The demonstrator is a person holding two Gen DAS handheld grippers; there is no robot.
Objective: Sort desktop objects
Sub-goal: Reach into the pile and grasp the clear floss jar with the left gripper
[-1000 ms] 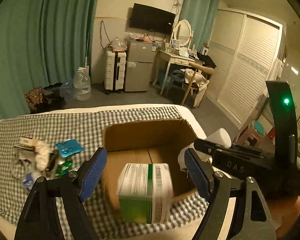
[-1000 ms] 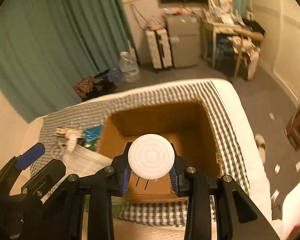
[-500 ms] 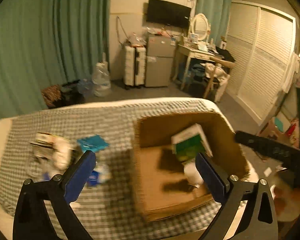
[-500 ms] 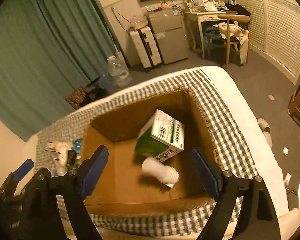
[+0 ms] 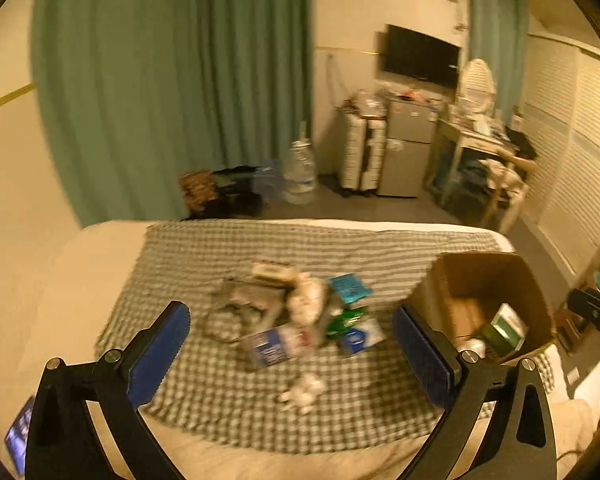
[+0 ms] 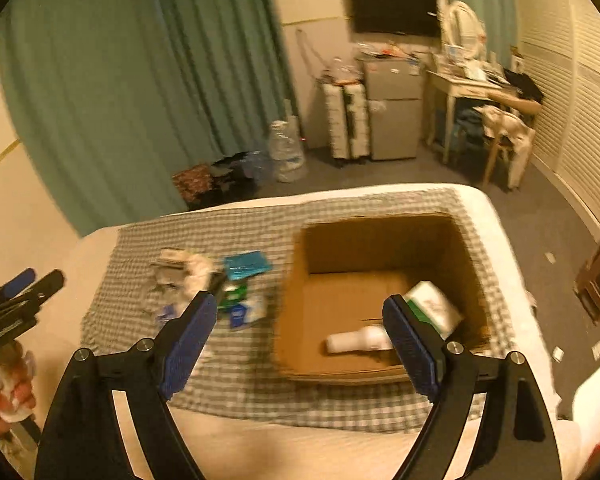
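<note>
A brown cardboard box (image 6: 384,240) stands on the right of a checked cloth (image 6: 236,236). Inside it lie a green and white carton (image 6: 434,310) and a white bottle (image 6: 358,342). The box also shows in the left wrist view (image 5: 488,276). A pile of small items (image 5: 296,312) lies left of the box: a teal packet (image 5: 350,288), a blue and white pack (image 5: 274,346), crumpled white paper (image 5: 304,388). My left gripper (image 5: 290,350) is open and empty above the pile. My right gripper (image 6: 300,338) is open and empty near the box's front left edge.
The cloth covers a white bed (image 5: 72,288) whose edges drop to the floor. Green curtains (image 5: 172,80), a water jug (image 5: 299,172), a suitcase (image 5: 360,156), a small fridge (image 5: 406,148) and a desk with a chair (image 5: 488,160) stand beyond.
Both grippers opened: the carton and the white bottle dropped into the box. Both grippers then swung left, the left one over the pile of items.
</note>
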